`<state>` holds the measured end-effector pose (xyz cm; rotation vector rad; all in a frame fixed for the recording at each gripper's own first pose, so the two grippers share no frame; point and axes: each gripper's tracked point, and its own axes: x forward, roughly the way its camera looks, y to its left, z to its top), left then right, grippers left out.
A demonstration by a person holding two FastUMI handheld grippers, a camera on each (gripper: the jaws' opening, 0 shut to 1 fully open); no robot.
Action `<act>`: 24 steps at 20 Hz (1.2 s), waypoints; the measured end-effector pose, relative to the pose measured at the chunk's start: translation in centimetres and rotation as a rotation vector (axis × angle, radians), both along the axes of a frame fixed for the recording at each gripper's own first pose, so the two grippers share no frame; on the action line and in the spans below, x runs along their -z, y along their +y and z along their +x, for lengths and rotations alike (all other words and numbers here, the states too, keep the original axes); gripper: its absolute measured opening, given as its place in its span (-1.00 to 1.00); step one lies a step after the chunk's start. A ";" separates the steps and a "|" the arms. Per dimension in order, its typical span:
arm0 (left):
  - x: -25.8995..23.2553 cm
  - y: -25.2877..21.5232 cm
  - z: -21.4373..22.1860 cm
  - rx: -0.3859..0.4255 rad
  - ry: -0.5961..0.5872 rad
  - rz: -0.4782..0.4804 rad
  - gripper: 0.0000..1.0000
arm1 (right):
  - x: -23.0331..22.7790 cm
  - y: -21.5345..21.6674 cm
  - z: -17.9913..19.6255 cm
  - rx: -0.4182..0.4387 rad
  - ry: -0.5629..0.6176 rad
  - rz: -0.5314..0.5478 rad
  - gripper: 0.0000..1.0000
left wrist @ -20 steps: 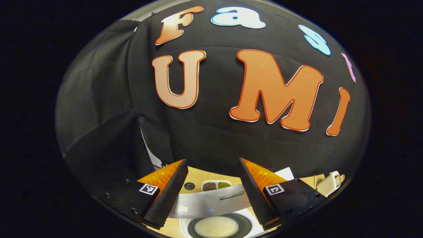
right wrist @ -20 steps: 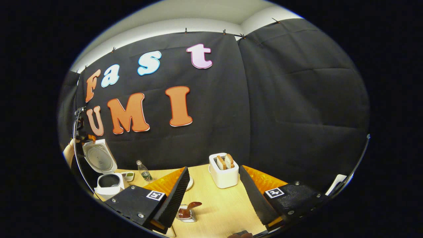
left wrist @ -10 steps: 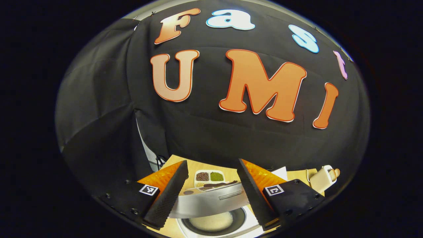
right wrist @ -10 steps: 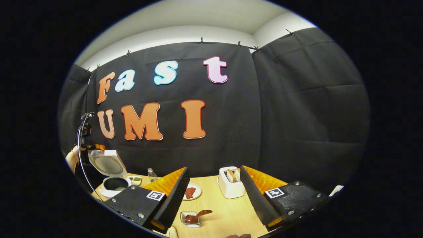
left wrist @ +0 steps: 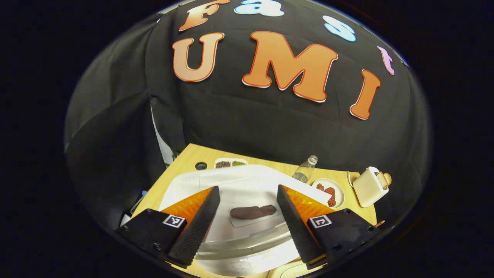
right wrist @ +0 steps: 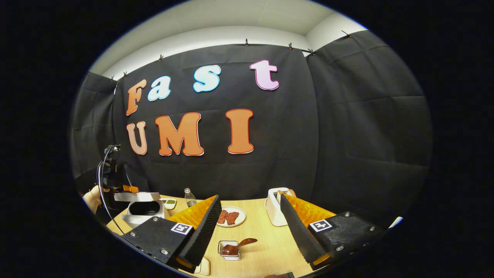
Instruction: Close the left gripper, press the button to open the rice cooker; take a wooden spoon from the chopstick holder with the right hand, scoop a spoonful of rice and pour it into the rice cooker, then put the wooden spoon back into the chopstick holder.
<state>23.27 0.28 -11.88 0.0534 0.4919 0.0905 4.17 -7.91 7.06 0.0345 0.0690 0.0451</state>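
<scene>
The rice cooker (right wrist: pixel 141 208) sits near the table's left edge, lid half lowered under the wide-open, empty left gripper (left wrist: pixel 247 224). The wooden spoon (right wrist: pixel 239 245) rests in its holder — scooping appears done. The right gripper (right wrist: pixel 247 231) gapes empty too.

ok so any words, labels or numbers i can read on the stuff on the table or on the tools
Nothing here can be quoted as text.
Left tool, left markers: black-and-white square patterns, no words.
Right tool, right markers: square patterns too, no words.
Bottle: label too small to read.
Rice cooker lid: nothing legible.
Toaster: no marking legible.
</scene>
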 end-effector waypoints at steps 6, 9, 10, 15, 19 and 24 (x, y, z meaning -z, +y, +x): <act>5.4 0.1 -1.8 -0.047 0.015 0.087 1.00 | 1.7 0.1 -0.4 -0.033 0.051 0.011 0.89; 6.7 0.2 -2.4 -0.080 -0.008 0.106 1.00 | 2.7 -0.3 -0.5 -0.037 0.072 0.008 0.89; 6.6 0.1 -2.4 -0.083 -0.027 0.118 1.00 | 3.0 -0.6 -0.5 -0.034 0.081 0.008 0.89; 7.7 0.2 -2.8 -0.086 -0.040 0.132 1.00 | 3.8 -1.1 -0.5 -0.042 0.102 0.034 0.89; 8.2 0.2 -2.8 -0.079 -0.007 0.158 1.00 | 4.5 -1.6 -0.3 -0.044 0.114 0.045 0.89; 7.4 0.5 -3.2 -0.051 0.009 0.138 1.00 | 4.1 -2.6 -0.3 -0.011 0.102 0.033 0.89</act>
